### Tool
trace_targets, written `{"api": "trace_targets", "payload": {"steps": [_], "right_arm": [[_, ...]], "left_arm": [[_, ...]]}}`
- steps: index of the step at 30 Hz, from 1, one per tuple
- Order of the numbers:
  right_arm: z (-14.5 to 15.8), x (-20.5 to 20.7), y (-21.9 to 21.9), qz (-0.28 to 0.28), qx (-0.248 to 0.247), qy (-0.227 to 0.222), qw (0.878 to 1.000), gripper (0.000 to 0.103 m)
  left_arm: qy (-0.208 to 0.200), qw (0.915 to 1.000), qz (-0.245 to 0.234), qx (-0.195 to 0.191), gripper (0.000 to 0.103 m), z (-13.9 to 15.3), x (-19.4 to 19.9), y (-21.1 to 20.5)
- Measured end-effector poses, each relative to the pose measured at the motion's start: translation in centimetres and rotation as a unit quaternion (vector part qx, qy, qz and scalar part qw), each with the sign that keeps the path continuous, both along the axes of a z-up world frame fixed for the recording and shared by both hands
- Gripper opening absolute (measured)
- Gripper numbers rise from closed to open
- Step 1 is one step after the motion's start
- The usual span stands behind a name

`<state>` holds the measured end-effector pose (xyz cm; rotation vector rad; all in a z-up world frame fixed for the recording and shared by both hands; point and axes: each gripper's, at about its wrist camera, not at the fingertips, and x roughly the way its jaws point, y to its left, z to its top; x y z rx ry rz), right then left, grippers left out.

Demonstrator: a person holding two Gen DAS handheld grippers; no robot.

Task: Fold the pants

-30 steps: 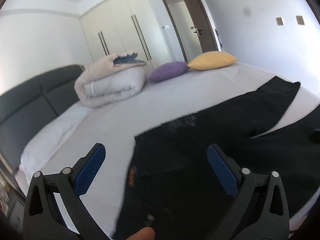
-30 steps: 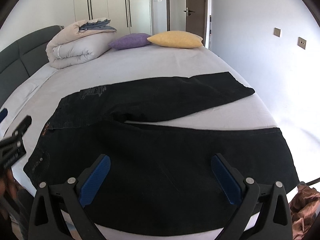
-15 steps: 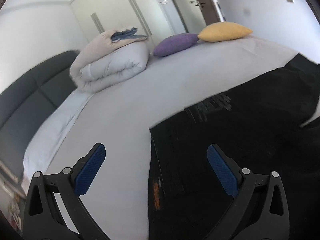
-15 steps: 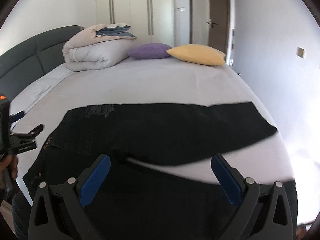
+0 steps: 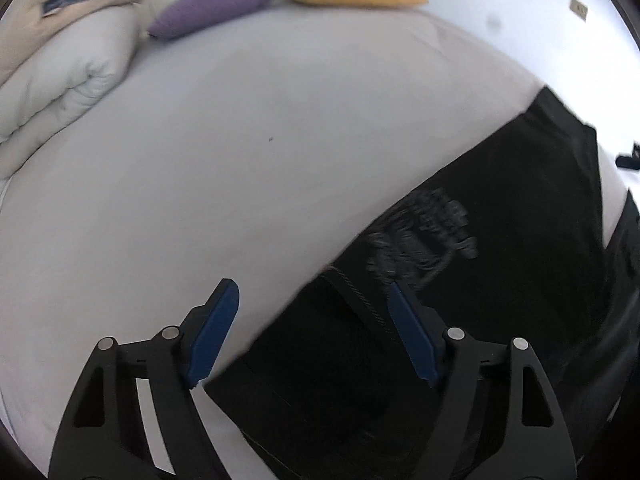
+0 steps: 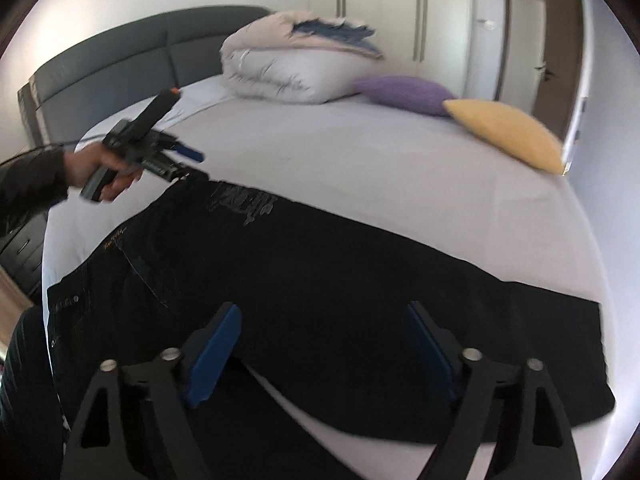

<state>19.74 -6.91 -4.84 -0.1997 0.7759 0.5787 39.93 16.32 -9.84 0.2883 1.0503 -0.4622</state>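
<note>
Black pants [image 6: 320, 280] lie spread flat on the white bed [image 6: 360, 160], waist at the left and legs running right. My left gripper [image 5: 312, 296] tilts down over the far waist corner of the pants [image 5: 500, 280]. Its jaws are closing, the fabric's edge lies below and between them, and the pads do not press on it. In the right wrist view, a hand holds the left gripper [image 6: 196, 166] at that corner. My right gripper [image 6: 324, 312] hovers above the far leg near the crotch, jaws closing, with nothing pinched between them.
A folded duvet [image 6: 280, 68], a purple pillow [image 6: 404, 90] and a yellow pillow [image 6: 504, 132] lie along the far side of the bed. A grey headboard [image 6: 120, 60] stands at the left. Wardrobe doors [image 6: 380, 12] and an open door are behind.
My left gripper swung down and across to the far waist corner. My right gripper moved over the far leg and rolled. Both pairs of jaws stand narrower than before.
</note>
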Motion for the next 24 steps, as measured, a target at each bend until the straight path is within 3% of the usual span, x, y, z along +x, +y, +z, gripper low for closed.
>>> {"api": "trace_targets", "payload": {"steps": [5,11,12,16,19,24], "right_arm": [[-0.8,3.1,1.2,0.024,0.009,0.012,1.0,0.073],[-1.9,6.1,3.6,0.047,0.005,0.023,0.999,0.066],[-2.0,6.4,3.9,0.05,0.003,0.026,0.998,0.065],[-2.4,7.8,5.5,0.066,-0.005,0.032,0.997,0.059],[-2.4,8.7,6.5,0.07,-0.013,0.033,0.997,0.058],[-2.1,10.0,8.5,0.089,-0.036,0.024,0.995,0.056]], "left_arm": [[0.03,0.9987,-0.034,0.021,0.076,-2.5,2.1,0.3],[0.063,0.9969,-0.047,-0.004,0.073,-4.3,2.7,0.3],[0.061,0.997,-0.047,-0.006,0.068,-4.5,2.8,0.2],[0.056,0.9964,-0.062,-0.015,0.02,-3.9,2.3,-0.5],[0.032,0.9972,-0.067,0.007,0.011,-3.3,1.7,-0.9],[-0.061,0.9969,-0.05,0.008,0.009,-1.3,-2.4,-0.5]]}}
